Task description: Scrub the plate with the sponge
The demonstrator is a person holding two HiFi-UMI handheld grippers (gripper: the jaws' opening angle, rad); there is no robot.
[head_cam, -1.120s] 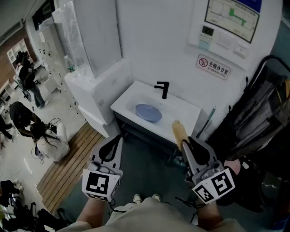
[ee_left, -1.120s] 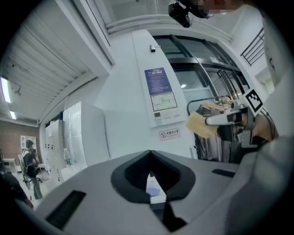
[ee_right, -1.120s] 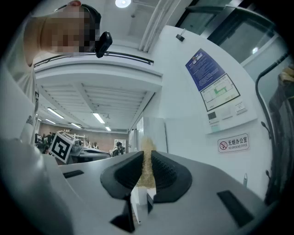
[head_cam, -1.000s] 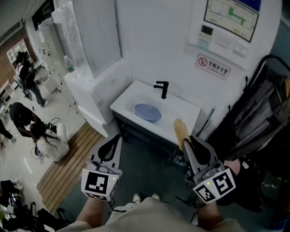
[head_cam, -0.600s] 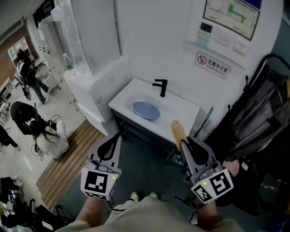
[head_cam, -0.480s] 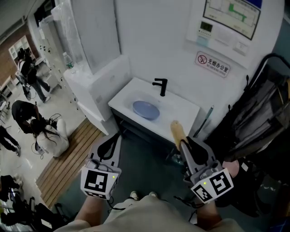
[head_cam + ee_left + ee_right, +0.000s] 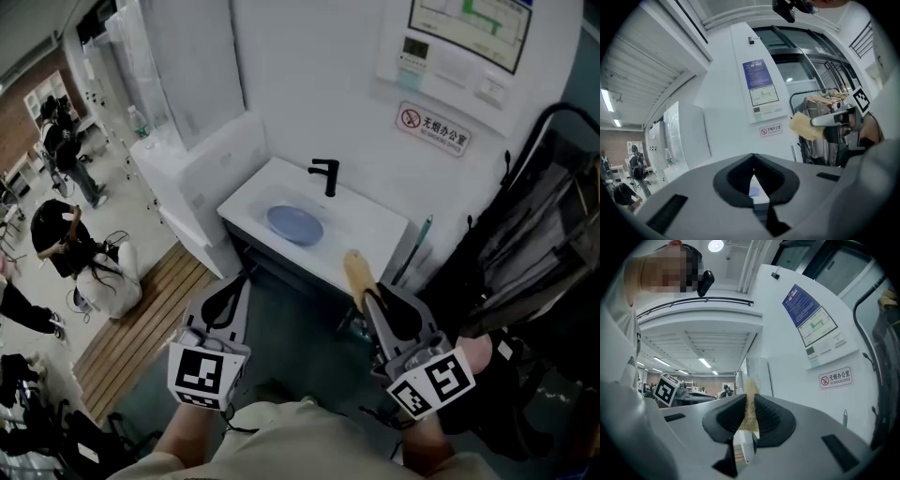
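A blue plate [image 7: 294, 225] lies in the white sink [image 7: 375, 230], below a black faucet [image 7: 324, 175]. Both grippers hang in front of the sink, well short of it and above the floor. My left gripper [image 7: 241, 281] is shut with nothing in it; in the left gripper view its jaws [image 7: 753, 182] meet. My right gripper [image 7: 367, 298] is shut on a tan sponge [image 7: 356, 274], which sticks out past the jaws toward the sink. That sponge [image 7: 750, 408] stands upright between the pads in the right gripper view, and the sponge [image 7: 805, 125] also shows from the left gripper.
A white block-shaped unit [image 7: 202, 173] stands left of the sink, a dark clothes rack [image 7: 539, 234] to the right. A no-smoking sign [image 7: 432, 128] hangs on the wall. People [image 7: 66, 244] crouch and stand at far left by a wooden slatted mat [image 7: 141, 323].
The sink and plate have slid slightly left and down in the head view as the person shifts. Both grippers keep their pose and the sponge stays held.
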